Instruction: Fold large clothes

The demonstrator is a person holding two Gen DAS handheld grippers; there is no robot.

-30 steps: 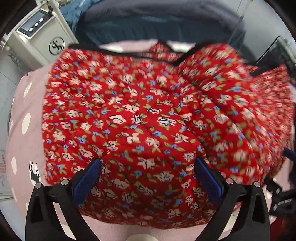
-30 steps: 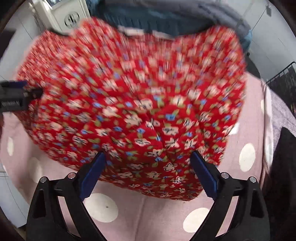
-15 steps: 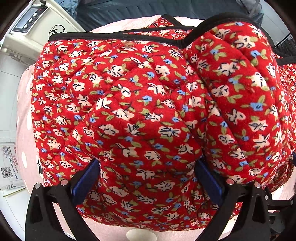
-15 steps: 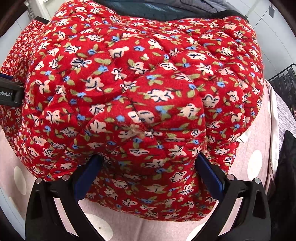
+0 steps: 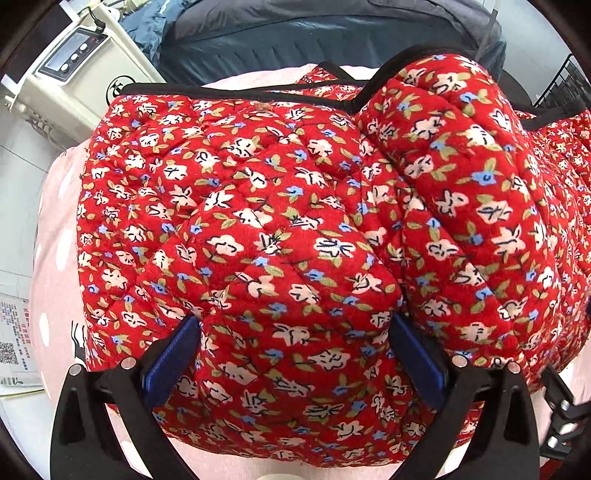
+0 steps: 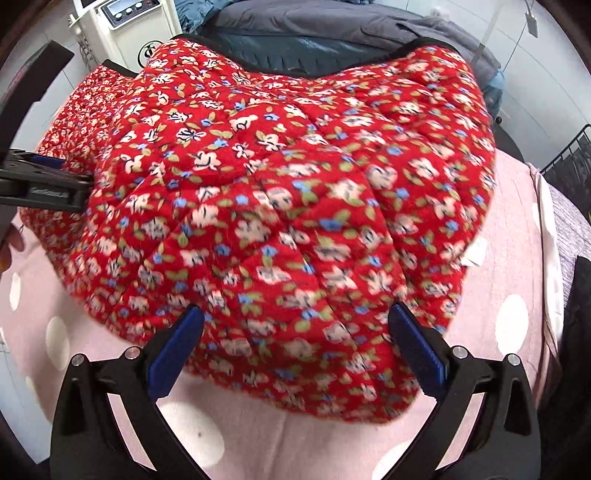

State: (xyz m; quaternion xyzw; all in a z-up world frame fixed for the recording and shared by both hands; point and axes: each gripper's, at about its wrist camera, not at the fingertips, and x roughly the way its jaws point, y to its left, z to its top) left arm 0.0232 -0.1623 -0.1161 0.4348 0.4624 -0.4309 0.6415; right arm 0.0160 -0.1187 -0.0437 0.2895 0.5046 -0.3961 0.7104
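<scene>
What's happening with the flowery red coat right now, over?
Left gripper open, fingers straddling a bulge of the red quilted coat. Right gripper open, just off its hem. Coat heaped on pink spotted sheet. Nothing in the way.

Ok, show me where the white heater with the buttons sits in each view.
Left wrist: the heater is at upper left, beyond the red quilted garment.
Right wrist: the heater is at the top, left of centre, behind the garment.
Shared landmark: the garment's black trim.

No legible text: round logo on white appliance (image 5: 79,83) unreadable, printed leaflet (image 5: 14,343) below it shows only a QR code.
</scene>
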